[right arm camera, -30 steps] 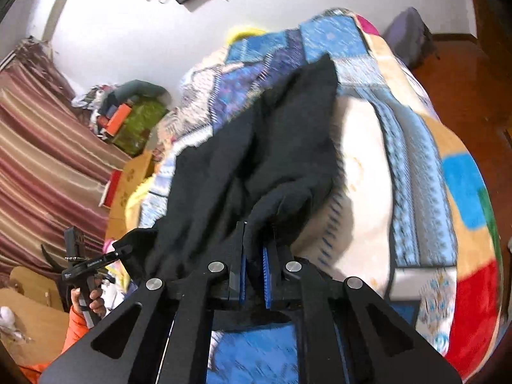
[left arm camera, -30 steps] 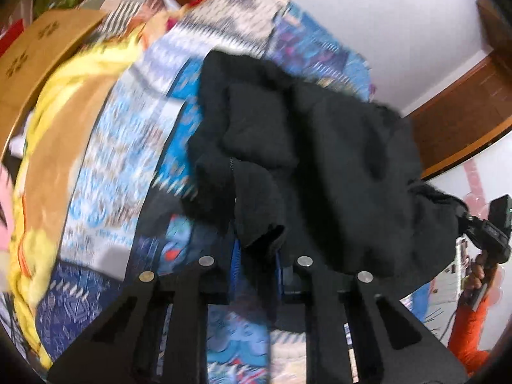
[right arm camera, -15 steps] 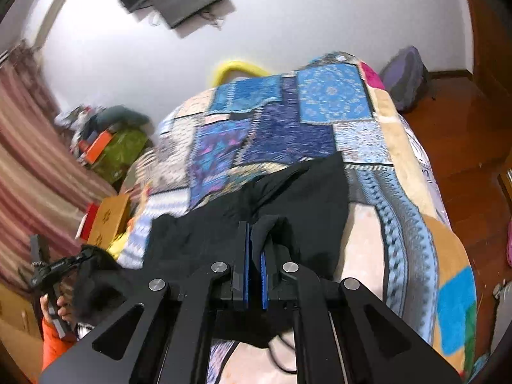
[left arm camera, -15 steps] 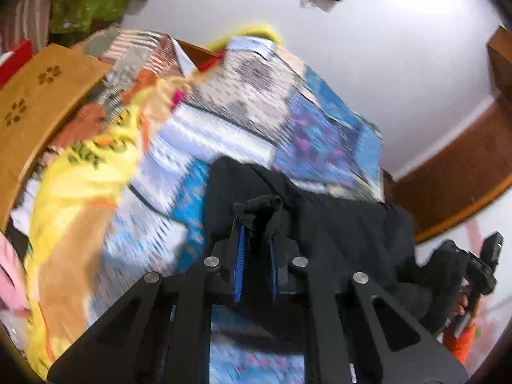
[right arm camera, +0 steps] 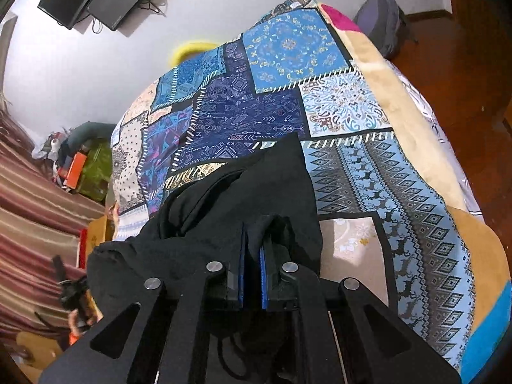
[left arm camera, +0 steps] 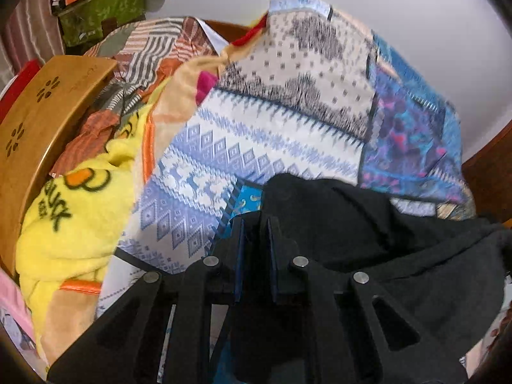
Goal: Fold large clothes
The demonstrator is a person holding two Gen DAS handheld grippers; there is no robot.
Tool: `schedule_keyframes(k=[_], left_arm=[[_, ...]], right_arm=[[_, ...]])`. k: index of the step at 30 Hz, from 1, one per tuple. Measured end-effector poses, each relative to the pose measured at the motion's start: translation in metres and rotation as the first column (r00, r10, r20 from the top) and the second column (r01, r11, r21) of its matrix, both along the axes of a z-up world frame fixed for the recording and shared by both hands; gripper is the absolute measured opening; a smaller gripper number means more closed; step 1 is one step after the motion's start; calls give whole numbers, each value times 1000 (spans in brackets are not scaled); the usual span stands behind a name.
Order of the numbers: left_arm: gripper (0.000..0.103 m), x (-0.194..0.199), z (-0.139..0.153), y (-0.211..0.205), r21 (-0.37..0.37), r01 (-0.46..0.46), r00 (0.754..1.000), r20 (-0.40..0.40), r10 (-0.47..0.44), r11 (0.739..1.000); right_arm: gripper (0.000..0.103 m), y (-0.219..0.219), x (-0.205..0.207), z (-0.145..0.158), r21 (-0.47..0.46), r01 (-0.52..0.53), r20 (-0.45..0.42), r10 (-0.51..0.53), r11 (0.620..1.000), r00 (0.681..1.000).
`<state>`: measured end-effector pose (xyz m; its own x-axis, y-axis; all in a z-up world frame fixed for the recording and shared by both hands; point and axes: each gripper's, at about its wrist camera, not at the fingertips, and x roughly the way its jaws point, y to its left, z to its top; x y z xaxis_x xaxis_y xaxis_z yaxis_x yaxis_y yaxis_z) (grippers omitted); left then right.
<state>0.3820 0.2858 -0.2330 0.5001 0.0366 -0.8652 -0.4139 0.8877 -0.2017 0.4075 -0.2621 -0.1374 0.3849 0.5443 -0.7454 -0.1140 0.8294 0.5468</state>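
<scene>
A large black garment (left arm camera: 368,233) lies bunched on a patchwork bedspread (left arm camera: 272,121). My left gripper (left arm camera: 256,224) is shut on an edge of the black garment at its left side. In the right wrist view the same black garment (right arm camera: 256,192) spreads from the lower left to the middle of the bedspread (right arm camera: 400,176). My right gripper (right arm camera: 252,233) is shut on a fold of it near its right edge. The cloth hides both grippers' fingertips.
A yellow duck blanket (left arm camera: 80,198) and striped cloths lie left of the bedspread by a wooden board (left arm camera: 38,112). A green bag (right arm camera: 92,169) and striped curtain (right arm camera: 32,217) stand at the left. A backpack (right arm camera: 380,9) sits on the wooden floor (right arm camera: 464,48).
Both grippers carried the black garment's held edges forward over the bed and lowered them. The garment now lies lower and flatter than a second ago.
</scene>
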Motion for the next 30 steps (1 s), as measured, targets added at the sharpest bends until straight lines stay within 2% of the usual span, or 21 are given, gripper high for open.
schedule_keyframes(k=[4,6,8,9,10,11,12,15,20,23,25,30], left_arm=[[18,-6,5,-8,56,18,1000,-10,-17,998],[33,-13,18,-16,113,37,999,-21,-35,993],[44,-21,34,-24,156,62,998,-8,-62,986],[52,-25,42,-28,169,75,997,4,-76,983],[55,-30,50,-32,182,86,996,17,-91,980],[58,-38,63,-39,204,99,993,41,-109,974],[59,-42,71,-44,217,106,991,56,-121,970],[61,-59,97,-62,227,135,981,104,-162,965],[61,-73,119,-93,211,191,964,145,-223,959],[61,-76,123,-112,222,220,956,145,-255,950],[61,-76,122,-127,230,248,948,141,-284,941],[61,-70,106,-156,214,315,933,109,-343,925]], right_arm=[[9,-1,-7,15,-48,-22,-35,20,999,999],[10,4,-11,25,-106,-35,-29,32,994,999],[14,8,-19,36,-180,-48,0,49,983,999],[23,10,-27,46,-255,-37,32,46,966,998],[37,11,-32,52,-295,-26,58,45,955,997],[44,11,-41,61,-319,-16,95,49,948,994],[51,11,-46,66,-321,-12,119,52,947,992],[51,16,-66,84,-321,-20,169,78,947,983],[51,47,-93,102,-363,-83,231,176,928,957],[54,74,-106,103,-394,-144,255,258,908,932],[65,89,-109,102,-407,-170,263,294,898,919],[67,126,-109,84,-422,-245,248,371,873,895]])
